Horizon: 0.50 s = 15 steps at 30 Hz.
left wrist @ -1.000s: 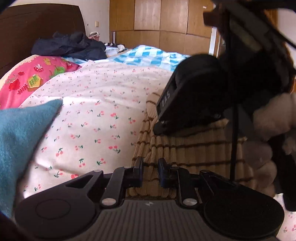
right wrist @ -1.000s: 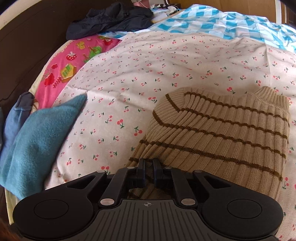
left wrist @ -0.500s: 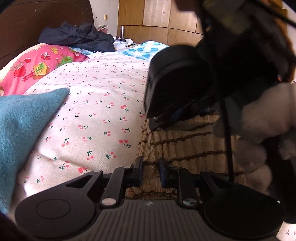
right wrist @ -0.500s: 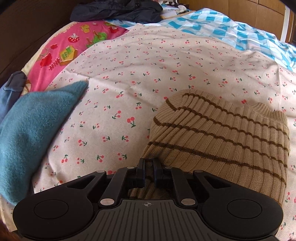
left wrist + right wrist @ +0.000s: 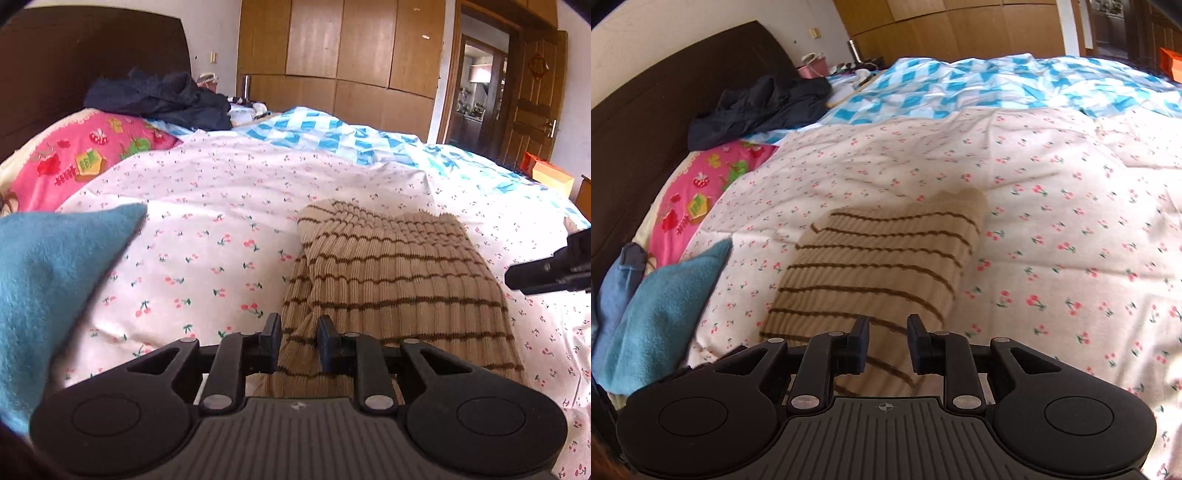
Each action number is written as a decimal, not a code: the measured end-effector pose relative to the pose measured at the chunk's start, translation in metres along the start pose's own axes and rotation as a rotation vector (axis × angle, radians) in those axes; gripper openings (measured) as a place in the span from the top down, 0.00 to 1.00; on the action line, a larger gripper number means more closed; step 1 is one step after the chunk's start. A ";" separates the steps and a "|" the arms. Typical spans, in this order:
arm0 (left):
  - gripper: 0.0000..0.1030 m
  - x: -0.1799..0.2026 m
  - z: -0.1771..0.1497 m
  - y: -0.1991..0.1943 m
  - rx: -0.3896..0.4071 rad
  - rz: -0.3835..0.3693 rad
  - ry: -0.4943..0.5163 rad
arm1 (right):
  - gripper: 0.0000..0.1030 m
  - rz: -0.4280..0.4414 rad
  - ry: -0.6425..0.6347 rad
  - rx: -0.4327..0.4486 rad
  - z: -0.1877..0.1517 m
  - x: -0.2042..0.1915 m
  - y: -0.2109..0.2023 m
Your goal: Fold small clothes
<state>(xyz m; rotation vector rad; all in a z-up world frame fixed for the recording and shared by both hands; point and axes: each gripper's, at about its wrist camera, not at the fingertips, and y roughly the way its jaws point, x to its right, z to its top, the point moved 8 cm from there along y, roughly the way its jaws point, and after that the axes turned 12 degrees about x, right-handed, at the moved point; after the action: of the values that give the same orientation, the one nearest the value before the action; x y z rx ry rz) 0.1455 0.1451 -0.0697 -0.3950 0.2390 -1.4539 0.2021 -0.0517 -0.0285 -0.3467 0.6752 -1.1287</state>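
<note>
A beige ribbed sweater with brown stripes lies folded on the cherry-print sheet. My left gripper is shut on its near left edge, with knit fabric filling the gap between the pads. In the right wrist view the same sweater lies below and ahead of my right gripper. The right jaws are opening and stand apart above the cloth, gripping nothing. A black piece of the right tool pokes in at the right edge of the left wrist view.
A teal cloth lies at the left, with a blue garment behind it. A pink pillow and a dark navy garment rest by the brown headboard. A blue checked quilt covers the far side.
My right gripper has let go of the sweater's edge, opened, and drawn away to the right and up, so it no longer blocks the left wrist view. The left gripper keeps its hold.
</note>
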 end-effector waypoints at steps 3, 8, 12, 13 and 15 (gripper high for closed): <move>0.73 0.009 0.012 0.000 0.023 -0.044 0.014 | 0.65 -0.002 0.057 -0.001 -0.009 0.021 -0.006; 0.71 0.016 0.008 0.025 -0.027 -0.049 0.104 | 0.53 0.069 0.175 -0.022 -0.023 0.029 0.001; 0.57 0.005 -0.007 0.038 -0.085 -0.058 0.140 | 0.52 0.148 0.234 -0.115 -0.052 0.014 0.018; 0.55 0.004 -0.006 0.037 -0.085 -0.057 0.160 | 0.53 0.140 0.193 -0.140 -0.062 0.009 0.023; 0.55 0.002 -0.003 0.037 -0.091 -0.065 0.186 | 0.59 0.100 0.133 -0.167 -0.074 0.004 0.029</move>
<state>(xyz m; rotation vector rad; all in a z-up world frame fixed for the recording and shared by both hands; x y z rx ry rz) 0.1780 0.1457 -0.0874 -0.3435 0.4465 -1.5492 0.1752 -0.0374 -0.1026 -0.3776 0.8977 -1.0094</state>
